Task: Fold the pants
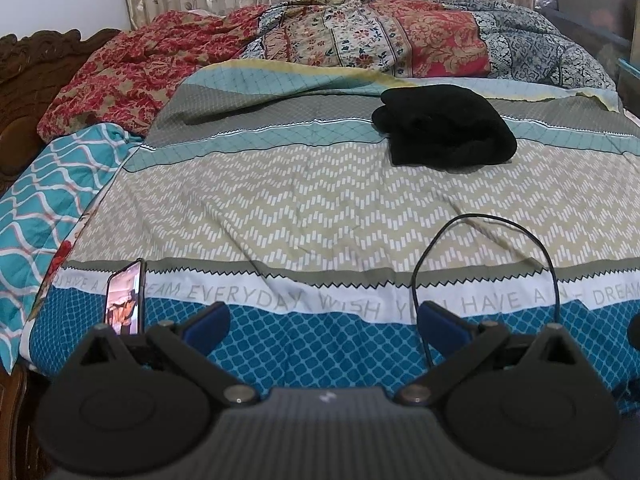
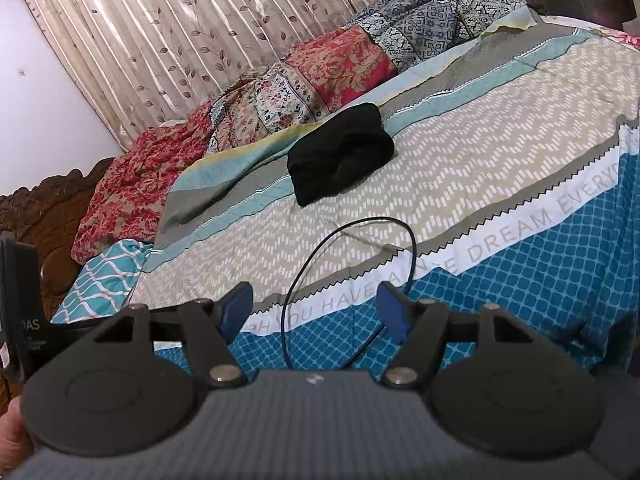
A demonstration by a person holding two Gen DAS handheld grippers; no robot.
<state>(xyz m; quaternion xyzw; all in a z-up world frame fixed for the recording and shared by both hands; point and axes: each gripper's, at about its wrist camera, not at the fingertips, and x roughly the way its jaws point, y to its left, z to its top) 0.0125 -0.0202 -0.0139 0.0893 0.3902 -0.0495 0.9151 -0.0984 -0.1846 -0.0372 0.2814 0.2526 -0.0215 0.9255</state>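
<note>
1. The left gripper [image 1: 322,322] is being held low over the near edge of the bedspread [image 1: 280,208], angled downward toward the blue lattice band; the pants [image 1: 444,128] are lying well beyond it, up and to the right in the left wrist view.
2. Its blue pads [image 1: 208,322] are being kept wide apart. Nothing is being gripped between them; only bedspread is being seen through the gap.
3. The right gripper [image 2: 314,310] is being held over the same near edge, pointed at a shallower downward angle, with its view rolled so the bed is appearing tilted.
4. Its jaws are likewise being kept well apart, with nothing being clamped. A loop of black cable [image 2: 344,240] is being seen through the gap, lying on the bedspread [image 2: 480,168] between gripper and pants; contact with the pads cannot be told.
5. The pants [image 2: 340,152] are lying as a compact black folded bundle on the chevron and teal bands of the bedspread, well apart from both grippers.
6. A rumpled patterned quilt [image 1: 360,36] is being seen just behind the pants, with a leaf-print curtain [image 2: 180,40] farther back.
7. A phone [image 1: 125,300] with a lit screen is being held upright left of the left gripper, far from the pants.
8. A bit of a hand [image 2: 14,432] is being seen at the lower left edge of the right wrist view.
</note>
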